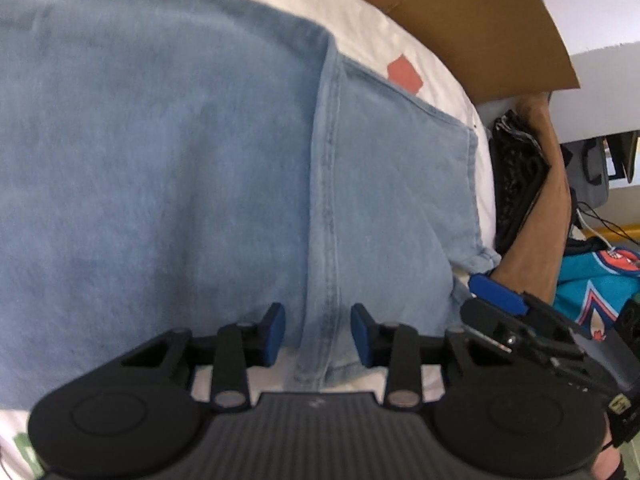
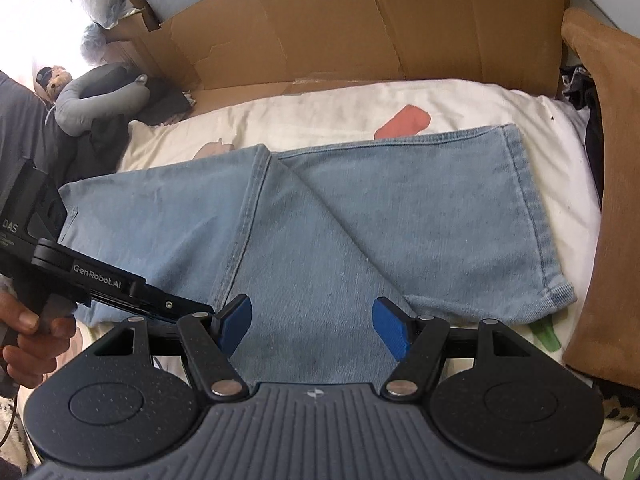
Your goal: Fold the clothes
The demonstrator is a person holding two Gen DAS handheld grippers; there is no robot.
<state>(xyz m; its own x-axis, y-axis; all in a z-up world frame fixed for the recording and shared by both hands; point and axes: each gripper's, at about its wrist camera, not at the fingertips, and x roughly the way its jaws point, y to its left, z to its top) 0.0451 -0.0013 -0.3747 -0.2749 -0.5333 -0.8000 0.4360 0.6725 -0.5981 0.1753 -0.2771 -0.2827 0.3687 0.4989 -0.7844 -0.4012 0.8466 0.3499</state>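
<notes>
The left claw (image 1: 318, 334) is released, its blue pads (image 1: 275, 334) spread to either side of a stitched seam on the jeans (image 1: 160, 168), low over the cloth; whether the pads touch the denim cannot be told. The right claw (image 2: 316, 330) is likewise released, spread wider, with the near edge of the jeans (image 2: 320, 240) lying between its pads (image 2: 236, 324) and nothing gripped.

Just left of the right claw, the left claw's body comes in at an angle, held by the person's left hand (image 2: 28, 332), and its tip reaches close beside the right claw's left pad. In the left wrist view the right claw (image 1: 496, 294) shows just to the right, one blue pad over the hem corner of a trouser leg.

Ahead of both claws the light blue jeans lie flat on a bed (image 2: 320, 108) with a cream sheet, one leg folded across so its hemmed cuff lies ahead and to the right of the right claw. A red patch (image 2: 404, 122) on the sheet peeks out beyond the denim.

Farther off, a flattened cardboard box (image 2: 360, 28) stands against the wall behind the bed. To the far left lies a grey neck pillow (image 2: 100, 100); to the right, a brown cushion (image 2: 612, 200).
</notes>
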